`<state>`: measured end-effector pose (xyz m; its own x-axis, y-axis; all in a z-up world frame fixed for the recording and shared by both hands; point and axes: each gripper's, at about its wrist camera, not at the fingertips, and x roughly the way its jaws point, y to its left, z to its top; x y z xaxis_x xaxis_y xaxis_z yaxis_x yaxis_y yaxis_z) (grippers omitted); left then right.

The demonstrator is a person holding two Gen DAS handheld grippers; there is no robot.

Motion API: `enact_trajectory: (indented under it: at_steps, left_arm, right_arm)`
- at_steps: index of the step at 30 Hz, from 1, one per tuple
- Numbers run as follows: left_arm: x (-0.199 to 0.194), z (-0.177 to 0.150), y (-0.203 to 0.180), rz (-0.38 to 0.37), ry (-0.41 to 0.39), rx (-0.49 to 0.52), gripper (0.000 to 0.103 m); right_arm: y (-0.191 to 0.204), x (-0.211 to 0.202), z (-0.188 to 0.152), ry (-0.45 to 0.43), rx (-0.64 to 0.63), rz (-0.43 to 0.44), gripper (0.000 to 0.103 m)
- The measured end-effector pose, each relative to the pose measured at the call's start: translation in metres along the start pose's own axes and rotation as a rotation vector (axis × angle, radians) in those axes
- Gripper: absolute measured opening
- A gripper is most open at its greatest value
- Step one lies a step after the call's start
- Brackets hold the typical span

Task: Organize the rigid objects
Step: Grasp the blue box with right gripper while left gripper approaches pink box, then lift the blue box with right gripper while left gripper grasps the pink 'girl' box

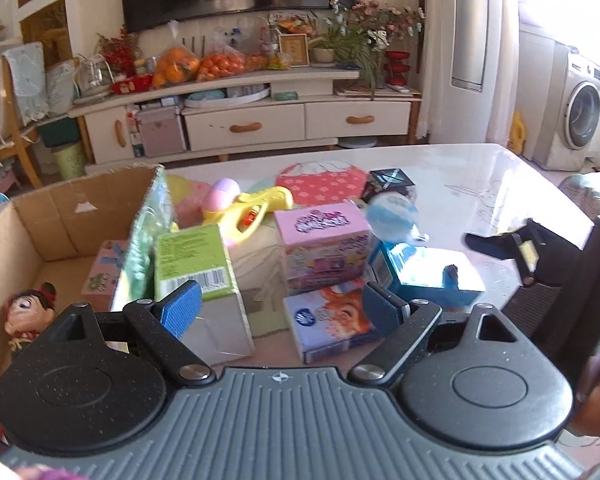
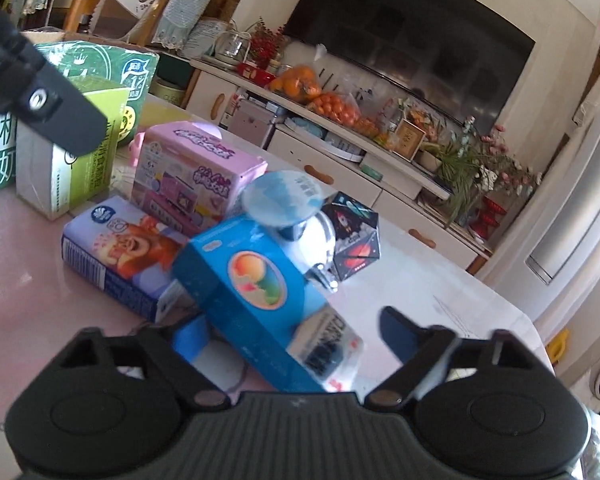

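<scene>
Several boxes lie on the pale table (image 1: pixel 480 184). My left gripper (image 1: pixel 282 308) is open and empty, above a lavender cartoon box (image 1: pixel 332 326) and beside a green carton (image 1: pixel 196 260). A pink toy box (image 1: pixel 324 248) stands behind. My right gripper (image 2: pixel 296 332) is open, its jaws on either side of a teal box (image 2: pixel 252 296) that lies between them; it shows at right in the left wrist view (image 1: pixel 428 276). A round blue-lidded clear pot (image 2: pixel 288 208) and a black space cube (image 2: pixel 352 240) sit behind it.
An open cardboard box (image 1: pixel 60 216) at left holds a doll (image 1: pixel 28 316) and a pink box (image 1: pixel 104 272). A yellow toy gun (image 1: pixel 252 208) and a pink flowered mat (image 1: pixel 320 184) lie farther back. A green tissue pack (image 2: pixel 112 68) stands at left.
</scene>
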<state>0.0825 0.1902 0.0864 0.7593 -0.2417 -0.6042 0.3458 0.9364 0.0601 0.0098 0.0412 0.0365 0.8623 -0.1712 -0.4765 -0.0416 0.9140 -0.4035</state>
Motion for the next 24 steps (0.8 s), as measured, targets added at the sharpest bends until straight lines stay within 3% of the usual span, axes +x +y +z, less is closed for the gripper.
enact_trajectory:
  at_steps: [3, 10, 13, 18, 24]
  left_arm:
    - [0.005, 0.0, -0.003, -0.029, 0.011, -0.028, 0.103]
    - [0.024, 0.005, -0.016, -0.034, -0.004, -0.048, 0.103]
    - [0.038, 0.008, -0.022, -0.027, -0.006, -0.054, 0.103]
    - [0.063, 0.014, -0.032, 0.007, -0.022, -0.042, 0.103]
    - [0.094, 0.021, -0.042, 0.065, -0.048, -0.027, 0.103]
  right_arm:
    - [-0.002, 0.004, 0.0, -0.003, -0.013, 0.002, 0.061]
    - [-0.011, 0.001, -0.002, -0.012, -0.031, -0.006, 0.049]
    - [-0.025, -0.003, 0.001, -0.013, 0.037, 0.014, 0.037]
    - [-0.053, -0.007, 0.002, -0.002, 0.204, 0.079, 0.032]
    - [-0.093, -0.002, -0.008, 0.048, 0.496, 0.231, 0.024]
